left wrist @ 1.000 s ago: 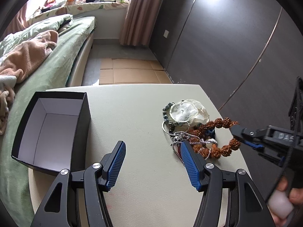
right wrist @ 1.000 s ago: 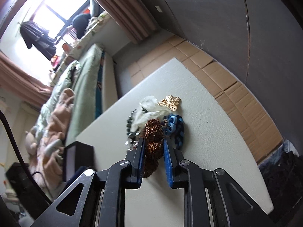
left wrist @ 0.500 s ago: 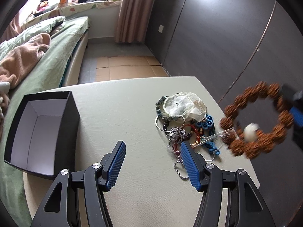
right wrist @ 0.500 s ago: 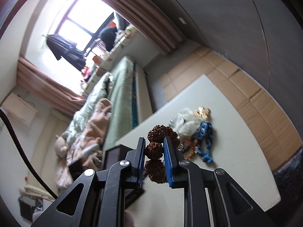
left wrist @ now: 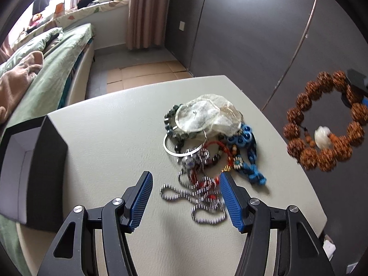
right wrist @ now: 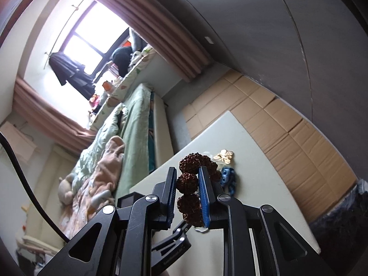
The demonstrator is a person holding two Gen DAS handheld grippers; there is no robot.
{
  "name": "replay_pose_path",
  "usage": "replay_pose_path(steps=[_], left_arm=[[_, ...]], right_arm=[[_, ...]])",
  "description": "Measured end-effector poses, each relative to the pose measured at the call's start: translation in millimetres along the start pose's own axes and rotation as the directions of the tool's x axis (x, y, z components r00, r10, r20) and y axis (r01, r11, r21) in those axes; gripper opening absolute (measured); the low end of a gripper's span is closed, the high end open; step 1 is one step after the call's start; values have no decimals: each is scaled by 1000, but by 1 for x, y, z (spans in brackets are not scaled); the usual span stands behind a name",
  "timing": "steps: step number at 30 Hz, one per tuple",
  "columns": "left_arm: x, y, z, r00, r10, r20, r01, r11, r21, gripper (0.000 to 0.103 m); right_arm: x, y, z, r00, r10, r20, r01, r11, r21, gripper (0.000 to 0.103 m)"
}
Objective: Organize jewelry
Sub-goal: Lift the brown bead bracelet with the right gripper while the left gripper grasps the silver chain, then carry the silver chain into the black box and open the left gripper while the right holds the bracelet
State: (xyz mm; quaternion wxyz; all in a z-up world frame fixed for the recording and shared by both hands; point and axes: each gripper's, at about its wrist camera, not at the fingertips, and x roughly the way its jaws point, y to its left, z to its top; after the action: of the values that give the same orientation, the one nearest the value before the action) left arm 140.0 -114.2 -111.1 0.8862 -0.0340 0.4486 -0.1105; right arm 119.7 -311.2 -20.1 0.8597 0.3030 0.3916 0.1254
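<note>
A brown knobbly bead bracelet with a white bead hangs in the air right of the table, held by my right gripper, which is shut on its beads. A jewelry pile lies on the pale table: a sheer pouch, a silver bangle, blue beadwork, a red string and a black-and-white bead chain. My left gripper hovers open over that chain, which lies between its blue pads. An open black box with a white inside stands at the table's left edge.
A bed with green bedding runs along the left of the table. Dark wardrobe doors stand behind and to the right. Cardboard sheets cover the floor beyond the table. A gold butterfly piece lies by the pile.
The right gripper lifted the brown bracelet off the pile and up to the right. The left gripper moved forward and down toward the pile, so the bead chain now lies between its pads.
</note>
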Motion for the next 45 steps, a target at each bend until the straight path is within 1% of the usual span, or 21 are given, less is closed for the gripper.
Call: replay_pose_path(steps=[2,5,7,8,9,10,11,12,13,14,17,22,24,32,35,40,43,45], left_arm=[[7,3,3,1000,-1,5,1,1000,-17,62],[14,7,7,999,-35,1,35,998,-54,62],[16,8,10,999,-45,9,46,997,-62,62],[17,9,11,999,-49,19,50,997,-60,58],[18,9,11,998,-53,24,54,997,-54,48],[21,9,12,998,-55,18,56,997,-50,43],[23,9,11,998,-62,8,62,997,-51,33],[25,8,10,997,-76,-2,76,995,-58,29],[24,7,9,997,-73,1,73,996,-61,27],[24,5,9,998,-70,1,70,996,-56,21],[15,2,7,996,-83,16,83,995,-45,15],[-5,2,6,994,-93,50,95,995,-32,15],[-13,7,9,993,-103,61,106,993,-43,15],[-60,24,10,981,-123,152,137,986,-89,15],[-79,31,14,972,-126,196,148,984,-102,15],[-115,40,18,952,-118,281,156,981,-119,15],[-138,48,23,939,-130,317,182,973,-141,15],[-153,53,28,935,-110,336,166,976,-141,15]], right_arm=[[2,-2,1,1000,-6,-5,6,1000,6,20],[6,-8,3,1000,-15,-15,16,1000,12,20],[9,-9,4,1000,-19,-20,19,1000,17,20],[10,-11,5,999,-21,-24,21,1000,20,20],[10,-12,5,999,-21,-26,22,1000,21,20],[10,-11,5,999,-22,-28,23,999,23,20],[11,-11,6,999,-24,-30,25,999,24,20],[12,-10,5,999,-25,-31,26,999,24,20],[12,-11,7,999,-26,-34,27,999,23,20],[13,-11,8,999,-28,-37,29,999,22,21],[14,-12,6,998,-34,-44,35,999,17,20],[14,-9,4,998,-42,-47,42,999,12,21],[14,-8,2,998,-48,-48,48,999,9,20],[15,-4,-7,997,-57,-55,57,998,-8,20],[16,0,-11,997,-57,-55,57,998,-14,20],[22,7,-16,997,-49,-56,47,999,-25,20],[26,15,-19,998,-34,-51,33,999,-34,20],[30,19,-20,998,-28,-51,26,999,-39,20]])
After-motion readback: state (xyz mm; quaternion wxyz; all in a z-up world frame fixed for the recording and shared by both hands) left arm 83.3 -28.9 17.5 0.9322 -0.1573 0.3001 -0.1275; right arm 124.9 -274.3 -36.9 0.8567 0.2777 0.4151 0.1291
